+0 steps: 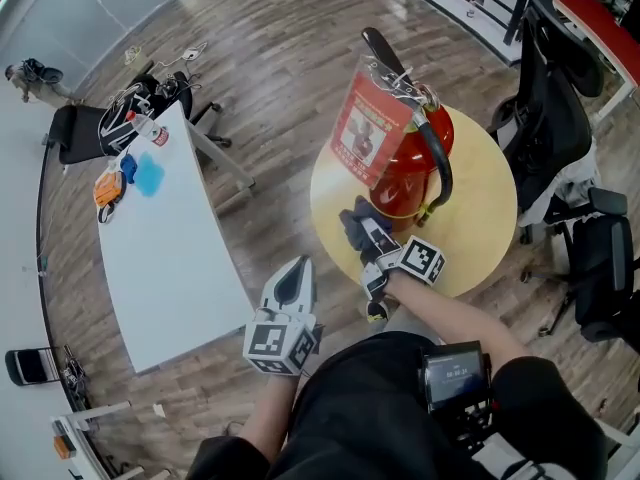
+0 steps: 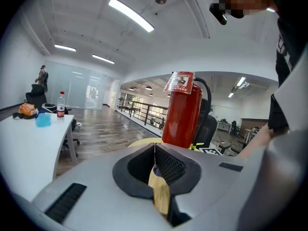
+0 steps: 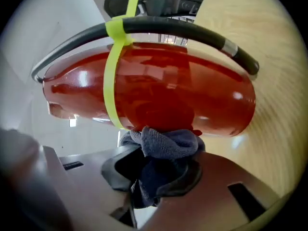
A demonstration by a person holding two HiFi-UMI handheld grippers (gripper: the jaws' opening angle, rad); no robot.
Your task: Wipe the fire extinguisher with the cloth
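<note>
Extinguisher (image 1: 405, 163): stands upright on the round counter (image 1: 480, 233), toward its left side. The red body carries a black hose (image 3: 192, 30) bound to it by a yellow tie (image 3: 113, 71).
Cloth (image 3: 166, 143): dark grey and bunched. Its free wad presses against the near, lower part of the red body.
Right gripper (image 3: 154, 170): jaws clenched on the cloth. The wad projects past the tips, so fabric rather than jaw meets the paint.
Left gripper (image 2: 155, 163): jaws closed together with nothing between them. It is held low and near, left of the round counter and clear of the work.
Step in hand: judged to be wiping the lower body.
Support: nothing steadies the extinguisher, so its own weight probably resists light wiping pressure.
Risk: the tie and hose may snag the cloth.
White counter (image 1: 170, 248): left of the round counter, apart from it. It carries a bottle and is not in use.
</note>
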